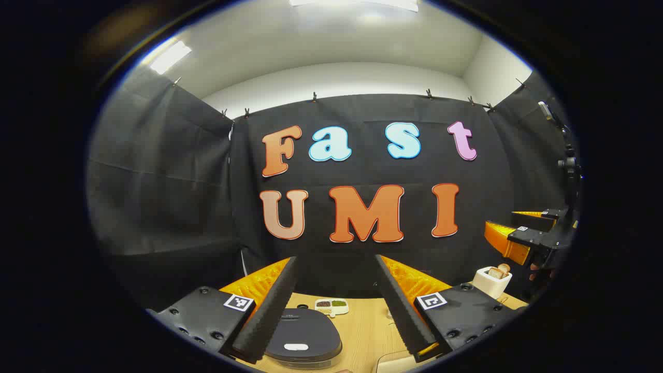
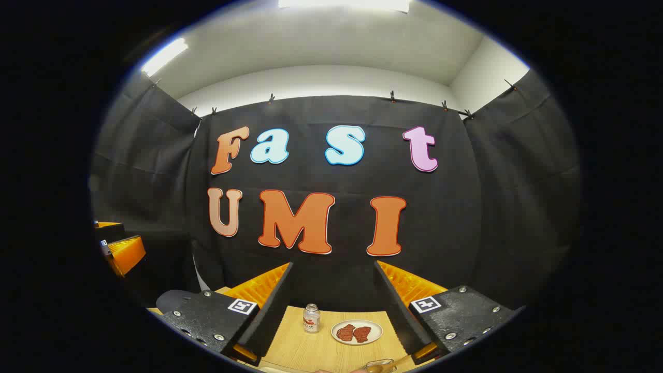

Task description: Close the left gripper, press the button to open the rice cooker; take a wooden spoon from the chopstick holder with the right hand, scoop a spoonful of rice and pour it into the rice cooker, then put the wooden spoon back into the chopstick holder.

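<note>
Dark grey rice cooker (image 1: pixel 303 336), white chopstick holder (image 1: pixel 492 281)

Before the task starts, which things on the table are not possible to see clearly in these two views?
- Rice cooker, left gripper view: its front is cut off by the image edge, and the left claw covers its left side.
- Chopstick holder, left gripper view: contents too small to identify.
- Divided dish, left gripper view: contents too small to name.
- Glass item, right gripper view: cut off by the bottom edge.

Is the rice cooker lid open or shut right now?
Shut: in the left gripper view the rice cooker lid lies flat and closed between the open left gripper fingers.
</note>
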Tool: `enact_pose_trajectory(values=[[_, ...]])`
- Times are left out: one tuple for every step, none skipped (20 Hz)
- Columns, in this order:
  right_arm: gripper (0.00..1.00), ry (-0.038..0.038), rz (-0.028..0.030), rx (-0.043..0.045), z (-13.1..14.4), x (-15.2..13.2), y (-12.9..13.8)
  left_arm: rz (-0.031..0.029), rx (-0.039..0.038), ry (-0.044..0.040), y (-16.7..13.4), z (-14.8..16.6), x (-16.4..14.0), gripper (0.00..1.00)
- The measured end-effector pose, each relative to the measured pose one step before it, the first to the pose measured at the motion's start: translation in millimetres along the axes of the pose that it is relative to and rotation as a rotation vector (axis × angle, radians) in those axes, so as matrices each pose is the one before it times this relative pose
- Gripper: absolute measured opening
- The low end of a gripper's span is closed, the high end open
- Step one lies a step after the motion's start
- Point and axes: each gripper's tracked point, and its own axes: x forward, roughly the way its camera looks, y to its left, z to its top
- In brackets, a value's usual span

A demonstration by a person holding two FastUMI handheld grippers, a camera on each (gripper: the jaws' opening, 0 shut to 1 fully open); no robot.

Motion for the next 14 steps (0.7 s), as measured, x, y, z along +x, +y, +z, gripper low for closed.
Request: enact_pose_trajectory(values=[[0.93, 0.00245, 0.0036, 0.00164, -0.4, 0.35, 1.86, 0.00293, 0.00312, -0.00069, -0.18, 0.22, 0.05, 1.0], [0.93, 0.00058, 0.00121, 0.00071, -1.2, -1.75, 1.58, 0.00495, 0.0026, -0.00073, 0.24, 0.31, -0.54, 1.0], [0.93, 0.00043, 0.00309, -0.00116, 0.74, -0.03, 1.26, 0.00167, -0.00014, 0.00034, -0.39, -0.08, -0.26, 1.0], [0.93, 0.00007, 0.00366, -0.00118, 0.22, 0.77, 2.92, 0.00401, -0.00017, 0.0015, 0.93, -0.59, -0.55, 1.0], [0.93, 0.00036, 0.00227, -0.00153, 0.1, -1.3, 1.47, 0.00351, -0.00073, 0.00246, 0.19, 0.06, 0.18, 1.0], [0.93, 0.00039, 0.00495, -0.00061, -0.55, -0.23, 1.63, 0.00261, -0.0001, 0.00151, 0.33, -0.44, -0.82, 1.0], [0.93, 0.00129, 0.00195, 0.00127, 0.31, -0.35, 1.97, 0.00247, 0.00065, 0.00244, 0.17, 0.03, 0.25, 1.0], [0.93, 0.00156, 0.00516, 0.00234, 0.16, -1.32, 1.24, 0.00235, 0.00213, 0.00053, 0.38, -0.25, -0.46, 0.94], [0.93, 0.00061, 0.00304, 0.00233, -1.13, -0.77, 2.01, 0.00441, 0.00342, 0.00004, 0.57, 0.59, 0.07, 1.0], [0.93, 0.0011, 0.00219, 0.0002, -0.07, 0.06, 1.65, 0.00206, 0.00223, -0.00096, -0.33, 0.43, 0.55, 1.0], [0.93, 0.00124, 0.00253, -0.00014, -0.11, 0.25, 2.17, 0.0023, 0.00157, -0.0013, -0.17, -1.05, -0.55, 1.0], [0.93, -0.00059, -0.00033, -0.00072, -0.52, -0.31, -0.64, 0.00148, 0.00081, -0.00157, 0.46, -0.13, -0.67, 1.0], [0.93, -0.00009, 0.00336, 0.00026, -0.1, 0.95, 1.71, 0.00176, 0.00075, 0.00013, 0.24, -0.05, 0.13, 0.99], [0.93, -0.00019, -0.00007, -0.00075, 0.51, -0.81, 1.07, 0.00314, 0.00083, -0.0002, 0.2, -0.96, -0.29, 0.99]])
